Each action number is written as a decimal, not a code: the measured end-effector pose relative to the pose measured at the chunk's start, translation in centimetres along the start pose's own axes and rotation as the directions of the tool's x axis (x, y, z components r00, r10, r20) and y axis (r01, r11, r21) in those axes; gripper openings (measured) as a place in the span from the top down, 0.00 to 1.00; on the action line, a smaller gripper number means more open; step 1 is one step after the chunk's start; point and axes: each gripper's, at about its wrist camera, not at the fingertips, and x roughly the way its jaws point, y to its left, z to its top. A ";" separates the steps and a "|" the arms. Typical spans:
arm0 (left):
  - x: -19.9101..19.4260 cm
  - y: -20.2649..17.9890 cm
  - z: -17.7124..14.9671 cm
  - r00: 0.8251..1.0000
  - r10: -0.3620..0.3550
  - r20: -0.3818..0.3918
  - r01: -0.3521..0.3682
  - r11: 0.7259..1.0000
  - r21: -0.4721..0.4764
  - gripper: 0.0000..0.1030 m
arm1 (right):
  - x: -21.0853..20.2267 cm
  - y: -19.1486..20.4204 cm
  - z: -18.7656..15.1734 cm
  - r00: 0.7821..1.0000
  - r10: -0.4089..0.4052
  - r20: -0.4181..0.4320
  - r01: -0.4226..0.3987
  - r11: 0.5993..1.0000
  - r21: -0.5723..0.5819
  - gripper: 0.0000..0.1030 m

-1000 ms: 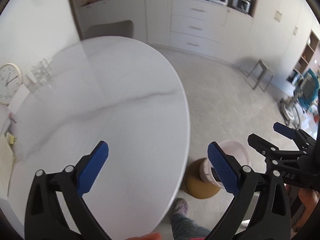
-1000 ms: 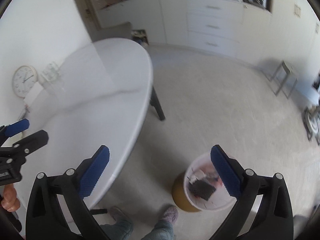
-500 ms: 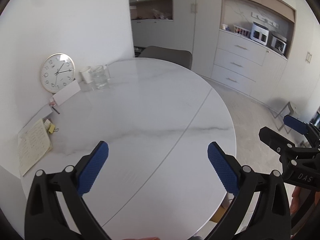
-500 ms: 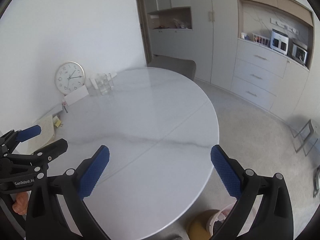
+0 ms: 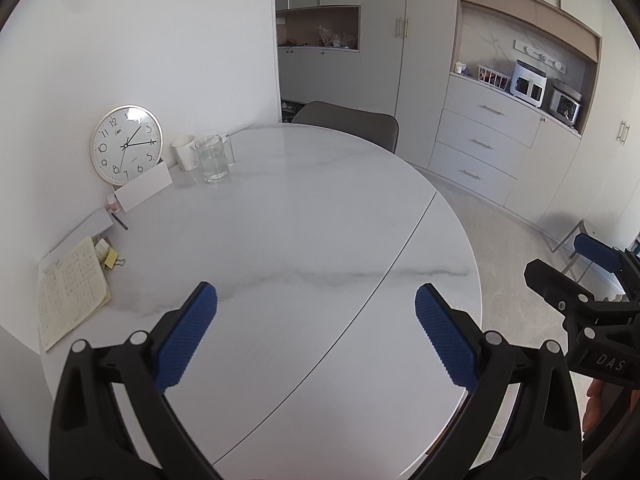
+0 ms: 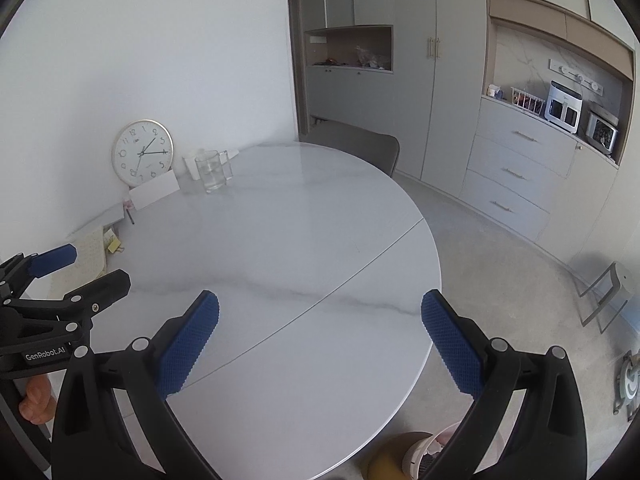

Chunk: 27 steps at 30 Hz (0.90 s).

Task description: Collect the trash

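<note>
Both the left gripper (image 5: pixel 316 332) and right gripper (image 6: pixel 320 336) hover with fingers wide and empty over the tabletop (image 5: pixel 300 220). No trash shows; the bin (image 6: pixel 404 456) below looks light, best taken at its rim.

Open marble desk (image 5: pixel 304 240) stretches ahead of both wide-spread grippers; only a clock (image 5: pixel 127 143), glass jug (image 5: pixel 212 159), mug (image 5: pixel 185 152) and papers (image 5: pixel 70 294) crowd its far-left wall edge.

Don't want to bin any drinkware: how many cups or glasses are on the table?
2: a white mug beside the clock, and a clear glass just right of it. More may be hidden.
</note>
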 end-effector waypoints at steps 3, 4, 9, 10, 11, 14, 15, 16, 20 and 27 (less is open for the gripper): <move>0.1 -0.1 0.2 1.000 0.009 -0.001 -0.009 1.000 -0.002 0.08 | 0.2 0.1 0.1 1.000 -0.004 -0.004 0.004 1.000 -0.002 0.02; 0.2 0.0 0.2 1.000 0.008 -0.003 -0.008 1.000 -0.003 0.08 | 0.3 0.1 0.1 1.000 -0.004 -0.006 0.004 1.000 -0.003 0.02; 0.4 0.0 0.4 1.000 0.001 -0.007 -0.001 1.000 -0.016 0.08 | 0.4 0.2 0.1 1.000 -0.008 -0.011 0.008 1.000 -0.007 0.02; 0.4 0.0 0.4 1.000 0.004 -0.006 -0.004 1.000 -0.016 0.08 | 0.4 0.2 0.1 1.000 -0.009 -0.011 0.009 1.000 -0.008 0.02; 0.5 0.0 0.3 1.000 0.008 -0.004 -0.008 1.000 -0.016 0.08 | 0.4 0.2 0.1 1.000 -0.010 -0.010 0.010 1.000 -0.008 0.02; 0.6 0.0 0.3 1.000 0.011 0.002 -0.011 1.000 -0.021 0.08 | 0.4 0.1 0.0 1.000 -0.011 -0.010 0.010 1.000 -0.006 0.02; 0.6 0.0 0.3 1.000 0.011 0.004 -0.011 1.000 -0.025 0.08 | 0.5 0.1 0.0 1.000 -0.011 -0.012 0.011 1.000 -0.006 0.02; 0.6 0.1 0.3 1.000 0.013 0.004 -0.013 1.000 -0.029 0.08 | 0.5 0.2 0.0 1.000 -0.010 -0.013 0.010 1.000 -0.007 0.02; 0.7 0.2 0.2 1.000 0.022 0.009 -0.022 0.999 -0.034 0.08 | 0.6 0.2 -0.1 1.000 -0.010 -0.019 0.010 1.000 -0.005 0.02; 0.8 0.0 0.2 1.000 0.006 -0.001 -0.006 1.000 -0.022 0.08 | 0.6 0.2 -0.1 1.000 -0.012 -0.018 0.012 1.000 -0.002 0.02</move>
